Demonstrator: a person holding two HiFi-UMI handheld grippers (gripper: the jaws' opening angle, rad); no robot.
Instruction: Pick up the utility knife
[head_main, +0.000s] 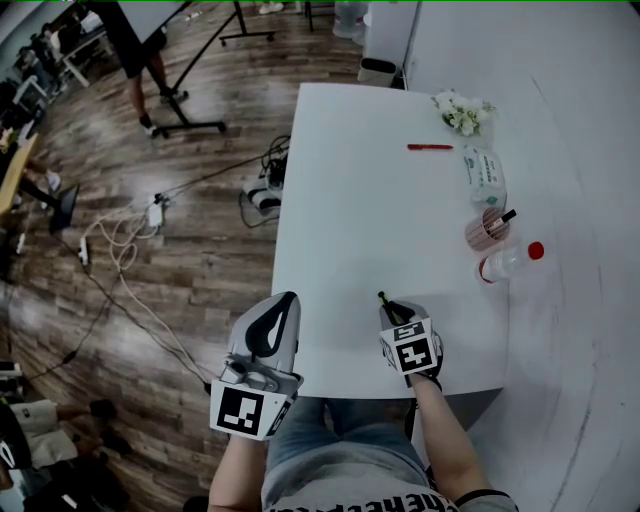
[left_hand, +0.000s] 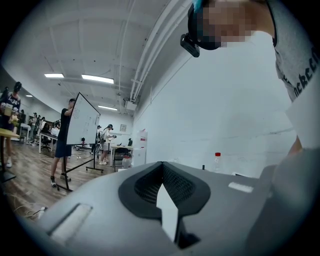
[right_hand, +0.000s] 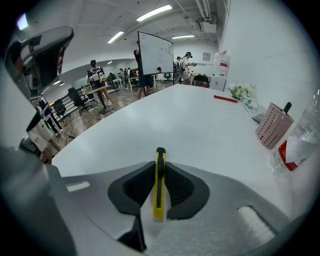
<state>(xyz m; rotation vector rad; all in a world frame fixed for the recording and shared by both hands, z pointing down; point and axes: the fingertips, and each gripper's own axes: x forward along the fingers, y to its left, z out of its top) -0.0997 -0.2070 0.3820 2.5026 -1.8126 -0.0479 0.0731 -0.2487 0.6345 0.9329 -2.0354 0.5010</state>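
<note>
Grasps the yellow utility knife (right_hand: 159, 185) between the pads of the right gripper (head_main: 398, 312), low in the frame over the near edge of a white table (head_main: 350, 200). Holds the left gripper (head_main: 280, 300) clenched on nothing, lower left, by the table's left edge. Shows a red pen (head_main: 430, 147), pink basket (head_main: 487, 230) and bottle (head_main: 510, 262) toward the right edge, beside a white wall (head_main: 570, 90); wood floor (head_main: 200, 280) with loose cables (head_main: 125, 240) at left

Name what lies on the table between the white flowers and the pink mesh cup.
A white wipes pack lies between the white flowers and the pink mesh cup, seen plainly in the head view.
</note>
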